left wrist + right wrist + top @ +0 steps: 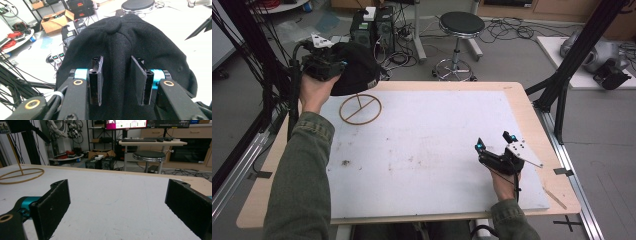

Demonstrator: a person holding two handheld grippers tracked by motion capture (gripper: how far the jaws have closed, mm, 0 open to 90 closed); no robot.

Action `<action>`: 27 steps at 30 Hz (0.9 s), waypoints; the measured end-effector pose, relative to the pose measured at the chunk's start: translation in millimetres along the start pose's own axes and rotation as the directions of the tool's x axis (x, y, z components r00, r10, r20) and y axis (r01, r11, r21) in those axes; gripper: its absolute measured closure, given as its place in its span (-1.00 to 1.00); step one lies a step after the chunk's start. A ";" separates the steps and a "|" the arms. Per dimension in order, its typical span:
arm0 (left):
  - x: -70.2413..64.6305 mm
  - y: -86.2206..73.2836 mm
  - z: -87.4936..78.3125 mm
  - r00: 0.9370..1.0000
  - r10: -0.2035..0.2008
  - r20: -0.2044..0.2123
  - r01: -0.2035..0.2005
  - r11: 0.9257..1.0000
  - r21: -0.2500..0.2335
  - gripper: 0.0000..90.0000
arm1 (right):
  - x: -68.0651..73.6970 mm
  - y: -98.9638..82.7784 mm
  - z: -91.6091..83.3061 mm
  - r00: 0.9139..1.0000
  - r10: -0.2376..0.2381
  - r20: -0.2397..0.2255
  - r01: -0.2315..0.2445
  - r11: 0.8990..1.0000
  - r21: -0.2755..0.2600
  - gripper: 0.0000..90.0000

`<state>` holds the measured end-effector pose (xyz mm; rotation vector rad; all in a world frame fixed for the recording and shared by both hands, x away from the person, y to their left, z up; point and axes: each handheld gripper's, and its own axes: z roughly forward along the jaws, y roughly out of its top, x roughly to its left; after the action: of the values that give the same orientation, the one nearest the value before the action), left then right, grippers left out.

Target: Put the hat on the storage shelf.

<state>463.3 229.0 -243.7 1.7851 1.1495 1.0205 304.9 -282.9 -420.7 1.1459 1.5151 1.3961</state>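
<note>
Looking down from the high view, a black cap point(357, 70) is seen held up at the table's far left corner by the left gripper point(324, 62), above a wooden ring stand point(360, 108) whose round base lies on the white mat point(427, 150). The right gripper point(494, 145) is rested low at the mat's near right side, well apart from cap and stand, its jaws spread. Beyond the table point(517, 100), a black stool point(461, 25), two computer towers point(372, 27) and loose cables are spread over the floor.

Over to the left gripper view: the jaws are clamped on a raised fold of the cap point(125, 50), its top button visible just above them. A cardboard box point(53, 21) and the stool point(137, 5) are glimpsed behind.

Now the right gripper view: both black pads point(52, 207) are held wide apart with nothing between them, only bare mat point(112, 202) ahead. The stand point(21, 173) is seen at far left, its thin post rising; the stool point(149, 156), a desk point(152, 143) and a monitor point(126, 123) are lined up behind.
</note>
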 end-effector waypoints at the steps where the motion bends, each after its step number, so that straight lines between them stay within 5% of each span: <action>1: -0.1 -0.6 -0.2 1.000 0.002 0.000 -0.002 1.000 -0.003 0.38 | -0.2 0.0 0.0 1.000 -0.001 0.001 0.001 1.000 0.000 -0.89; 13: -2.9 -6.1 -1.1 1.000 -0.017 0.014 0.017 0.999 -0.030 0.00 | -0.5 1.1 -0.9 1.000 0.000 -0.001 0.000 1.000 -0.007 -0.89; 18: 1.4 -12.4 -1.7 0.999 -0.044 -0.020 0.043 0.998 -0.037 -0.29 | -1.3 1.5 -1.1 1.000 0.000 0.002 0.000 1.000 -0.009 -0.89; 27: 9.2 -23.1 -12.6 0.995 -0.088 -0.037 0.084 0.991 -0.102 -0.39 | -0.2 1.3 -0.6 1.000 0.001 0.005 -0.001 1.000 -0.005 -0.89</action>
<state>446.9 246.8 -257.6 1.6286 1.1697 1.0500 304.5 -283.3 -419.3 1.1470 1.5072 1.3959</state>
